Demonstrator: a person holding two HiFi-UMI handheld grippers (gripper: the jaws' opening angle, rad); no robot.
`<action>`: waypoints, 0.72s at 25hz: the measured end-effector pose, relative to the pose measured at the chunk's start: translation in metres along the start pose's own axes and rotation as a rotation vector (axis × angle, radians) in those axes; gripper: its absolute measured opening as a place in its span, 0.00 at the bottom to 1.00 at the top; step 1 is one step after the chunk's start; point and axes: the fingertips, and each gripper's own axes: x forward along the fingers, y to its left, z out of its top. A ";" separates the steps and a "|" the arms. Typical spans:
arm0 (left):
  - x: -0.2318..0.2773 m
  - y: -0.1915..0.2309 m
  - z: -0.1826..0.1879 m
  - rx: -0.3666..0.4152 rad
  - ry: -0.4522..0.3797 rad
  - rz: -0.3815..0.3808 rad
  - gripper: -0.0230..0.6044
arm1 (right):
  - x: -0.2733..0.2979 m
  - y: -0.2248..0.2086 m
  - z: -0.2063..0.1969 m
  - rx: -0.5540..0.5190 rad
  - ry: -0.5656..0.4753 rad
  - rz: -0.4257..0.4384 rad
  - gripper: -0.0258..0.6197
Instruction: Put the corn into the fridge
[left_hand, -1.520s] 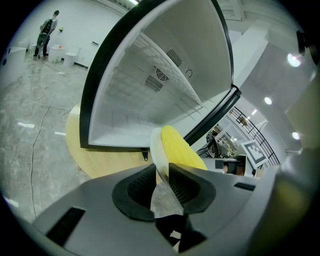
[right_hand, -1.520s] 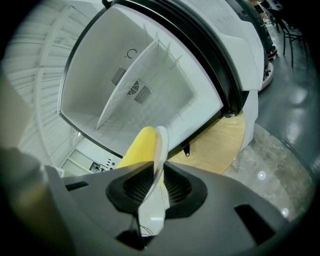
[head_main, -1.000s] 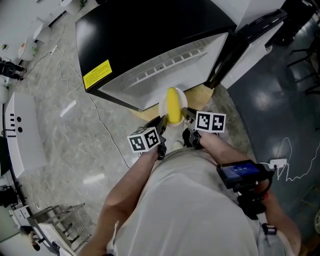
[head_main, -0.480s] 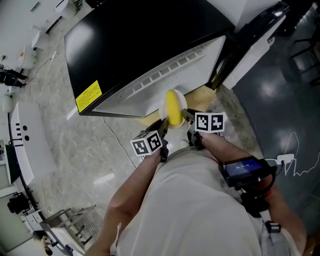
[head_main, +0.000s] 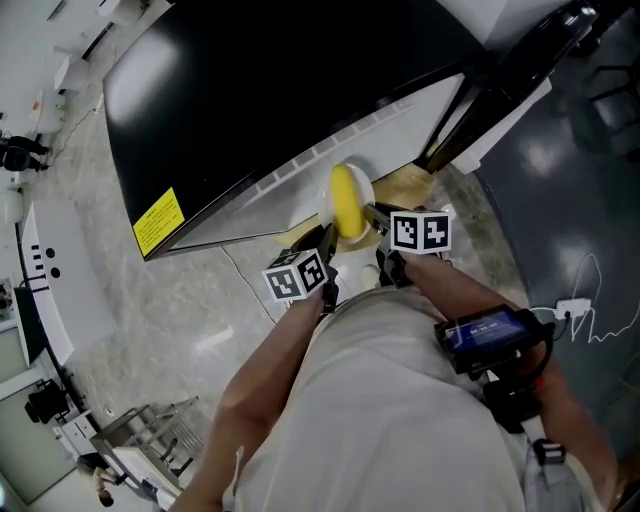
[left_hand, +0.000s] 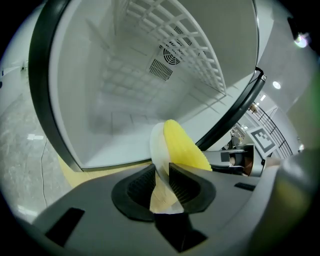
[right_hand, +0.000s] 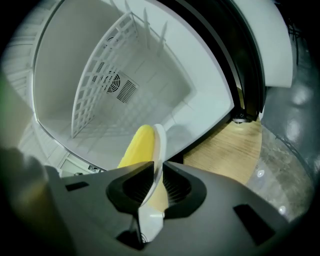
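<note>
A yellow corn cob (head_main: 346, 204) lies on a small white plate (head_main: 366, 193) held in front of the open fridge (head_main: 340, 150). My left gripper (head_main: 326, 242) is shut on the plate's left rim and my right gripper (head_main: 374, 221) is shut on its right rim. In the left gripper view the plate (left_hand: 157, 150) stands edge-on between the left gripper's (left_hand: 161, 173) pads, with the corn (left_hand: 186, 148) just to its right. From the right gripper (right_hand: 157, 172), the plate (right_hand: 160, 144) has the corn (right_hand: 137, 148) on its left. The fridge's white inside (left_hand: 115, 100) holds a wire shelf (right_hand: 97, 75).
The fridge's black top (head_main: 280, 70) bears a yellow label (head_main: 156, 220). A wooden board (head_main: 408, 186) lies under the fridge, on a marbled floor (head_main: 160, 300). A cable (head_main: 592, 300) trails at right. A metal rack (head_main: 150, 440) and a white unit (head_main: 45, 270) stand at left.
The plate with the corn and both grippers have edged slightly closer to the fridge opening, and the fridge fills more of the head view. Both grips are unchanged.
</note>
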 end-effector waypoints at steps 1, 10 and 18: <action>0.001 0.000 0.002 0.000 0.002 0.002 0.17 | 0.001 0.000 0.002 0.002 0.002 -0.002 0.13; 0.013 0.009 0.015 -0.004 0.001 0.063 0.17 | 0.017 -0.002 0.018 0.020 -0.012 -0.019 0.13; 0.025 0.008 0.025 0.031 -0.011 0.111 0.17 | 0.018 -0.006 0.032 0.008 -0.036 -0.039 0.12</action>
